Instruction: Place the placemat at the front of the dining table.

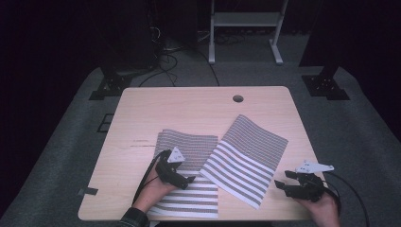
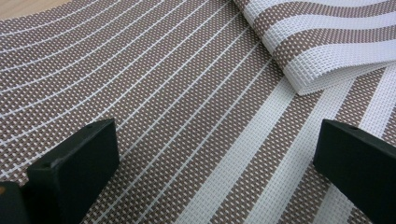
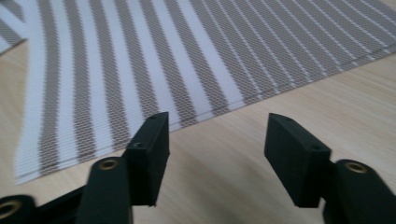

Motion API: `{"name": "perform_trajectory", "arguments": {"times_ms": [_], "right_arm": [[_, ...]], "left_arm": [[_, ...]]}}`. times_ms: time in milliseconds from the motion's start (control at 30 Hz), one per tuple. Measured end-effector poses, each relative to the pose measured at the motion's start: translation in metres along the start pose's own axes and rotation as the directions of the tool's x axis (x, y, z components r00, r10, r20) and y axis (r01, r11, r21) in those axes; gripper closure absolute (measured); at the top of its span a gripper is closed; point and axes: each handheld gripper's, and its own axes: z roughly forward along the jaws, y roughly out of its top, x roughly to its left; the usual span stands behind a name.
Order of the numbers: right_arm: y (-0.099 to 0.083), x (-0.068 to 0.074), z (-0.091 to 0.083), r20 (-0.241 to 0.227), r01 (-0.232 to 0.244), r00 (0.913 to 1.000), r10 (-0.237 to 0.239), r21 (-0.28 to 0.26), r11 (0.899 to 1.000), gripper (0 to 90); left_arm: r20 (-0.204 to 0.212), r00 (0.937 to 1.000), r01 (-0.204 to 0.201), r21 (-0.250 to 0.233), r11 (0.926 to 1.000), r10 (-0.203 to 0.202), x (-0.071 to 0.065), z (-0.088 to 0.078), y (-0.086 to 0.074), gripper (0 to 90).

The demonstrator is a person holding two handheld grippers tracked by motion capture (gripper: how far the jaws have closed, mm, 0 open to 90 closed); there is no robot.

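- My right gripper (image 1: 282, 179), lower right of the high view, stands half open and empty, the tilted striped mat (image 1: 246, 156) just to its upper left.
- My left gripper (image 1: 182, 176) hovers wide open, holding nothing, over the flat mat (image 1: 187, 142) on the surface (image 1: 142, 109).
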Motion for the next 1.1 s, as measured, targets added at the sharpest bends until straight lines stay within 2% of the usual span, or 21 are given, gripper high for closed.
{"name": "perform_trajectory", "arguments": {"times_ms": [167,200,367,500,633,700,733,933,1100], "right_arm": [[0.003,0.012,-0.002,-0.080,-0.027,0.9965,0.025,-0.026,0.999,48.9],[0.003,0.016,-0.002,-0.093,-0.023,0.9955,0.021,-0.027,0.999,52.6],[0.006,0.036,0.003,-0.173,0.028,0.9846,-0.028,-0.003,1.000,69.3],[0.007,0.050,0.010,-0.235,0.078,0.9694,-0.071,0.019,0.997,80.6],[0.007,0.063,0.017,-0.273,0.127,0.9558,-0.109,0.050,0.991,83.0],[0.006,0.066,0.022,-0.280,0.149,0.9521,-0.123,0.073,0.986,83.0],[0.006,0.068,0.023,-0.277,0.159,0.9521,-0.129,0.088,0.983,83.1],[0.006,0.066,0.024,-0.258,0.177,0.9550,-0.147,0.098,0.979,88.6],[0.007,0.058,0.020,-0.187,0.169,0.9714,-0.147,0.108,0.980,88.5]], "left_arm": [[-0.001,1.0000,0.000,-0.001,1.0000,0.000,0.000,0.000,0.000,0.0],[-0.001,1.0000,0.000,-0.001,1.0000,0.000,0.000,0.000,0.000,0.0],[0.000,1.0000,0.000,-0.001,1.0000,0.000,0.000,0.000,0.000,0.0],[0.000,1.0000,0.000,-0.001,1.0000,0.000,0.000,0.000,0.000,0.0],[0.000,1.0000,0.004,-0.001,1.0000,-0.004,0.000,0.000,0.000,0.0],[0.000,1.0000,0.002,-0.001,1.0000,-0.002,0.000,0.000,0.000,0.0],[0.000,1.0000,0.002,-0.001,1.0000,-0.002,0.000,0.000,0.000,0.0],[-0.001,1.0000,-0.001,-0.001,1.0000,0.001,0.000,0.000,0.000,0.0],[-0.001,1.0000,0.000,-0.001,1.0000,0.000,0.000,0.000,0.000,0.0]]}}
